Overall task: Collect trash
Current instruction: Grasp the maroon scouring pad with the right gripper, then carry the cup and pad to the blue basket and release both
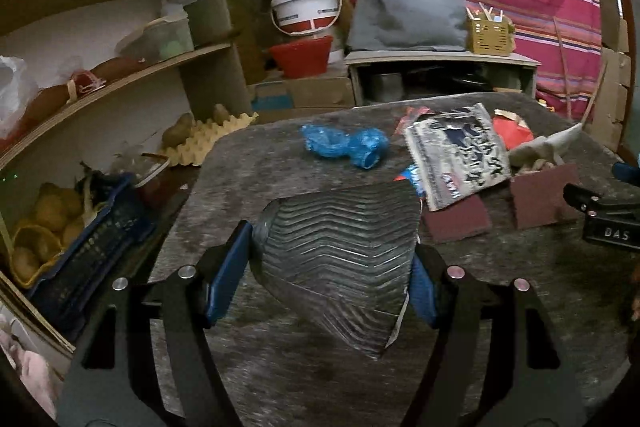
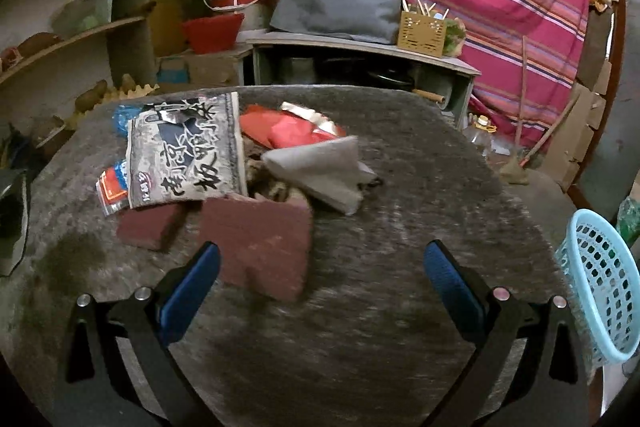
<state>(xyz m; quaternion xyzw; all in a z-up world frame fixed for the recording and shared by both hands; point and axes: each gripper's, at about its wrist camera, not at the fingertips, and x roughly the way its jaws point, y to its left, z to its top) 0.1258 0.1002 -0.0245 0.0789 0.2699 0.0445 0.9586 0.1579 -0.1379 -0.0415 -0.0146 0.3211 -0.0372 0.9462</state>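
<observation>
Cluttered storeroom; round grey stone bench (image 2: 400,187) bearing litter. Left gripper (image 1: 332,267): jaws clamped on a ridged silver foil wrapper (image 1: 340,243), held above the bench. Right gripper (image 2: 322,279): jaws wide, empty, near a dark red scouring pad (image 2: 260,247); pale blue perforated plastic basket (image 2: 600,287) at bench's right edge.

The left gripper (image 1: 332,259) points forward and slightly down, its two blue-padded fingers (image 1: 226,279) pressed inward against the sides of a ribbed silver wrapper (image 1: 340,247) held between them, above the table. The right gripper (image 2: 322,291) points forward at a similar tilt, its blue pads (image 2: 188,291) spread wide apart with nothing between them. In the left wrist view the right gripper's black body shows at the far right edge.
</observation>
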